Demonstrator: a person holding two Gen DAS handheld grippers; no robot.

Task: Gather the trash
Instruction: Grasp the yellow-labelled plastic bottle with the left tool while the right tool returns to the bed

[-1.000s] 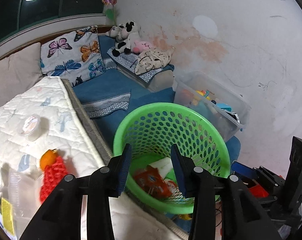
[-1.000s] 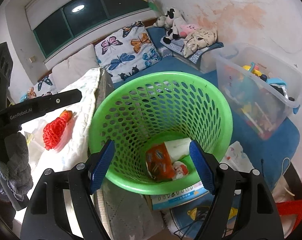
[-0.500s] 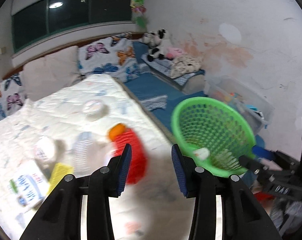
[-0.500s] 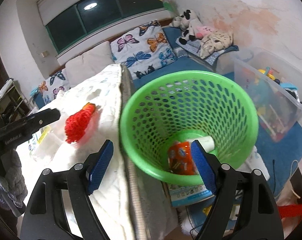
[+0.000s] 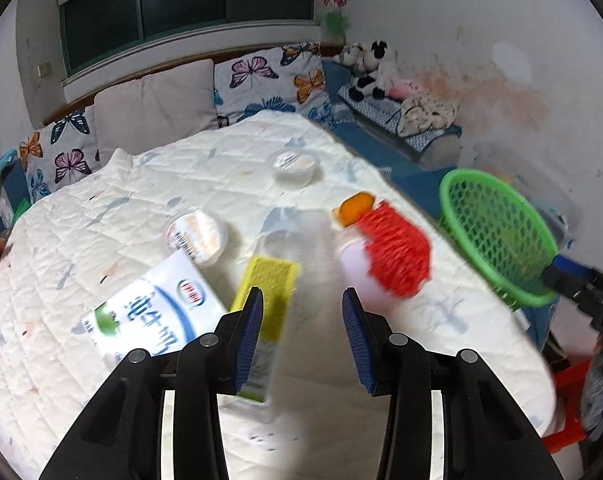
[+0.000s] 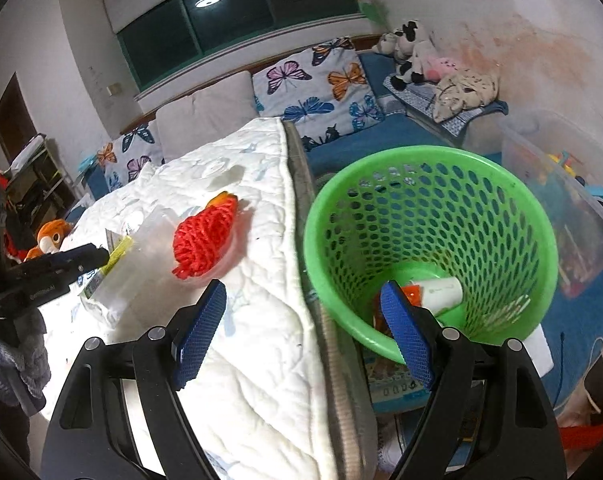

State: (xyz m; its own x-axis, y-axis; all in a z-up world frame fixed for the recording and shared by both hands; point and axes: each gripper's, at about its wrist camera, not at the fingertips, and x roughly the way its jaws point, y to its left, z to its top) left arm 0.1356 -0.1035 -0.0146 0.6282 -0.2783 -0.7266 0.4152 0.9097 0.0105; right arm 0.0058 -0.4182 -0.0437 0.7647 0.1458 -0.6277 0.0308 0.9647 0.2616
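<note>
On the quilted mattress, left to right, a milk carton, a yellow-labelled bottle and a red mesh wrapper were seen beyond the left gripper, spread and empty. Only the right view showed trash inside the green basket; the right gripper was held wide, empty.

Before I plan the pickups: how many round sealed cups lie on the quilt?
2. One cup sits far back near the quilt's right edge; the other lies closer, just behind the milk carton. More may be hidden.
</note>
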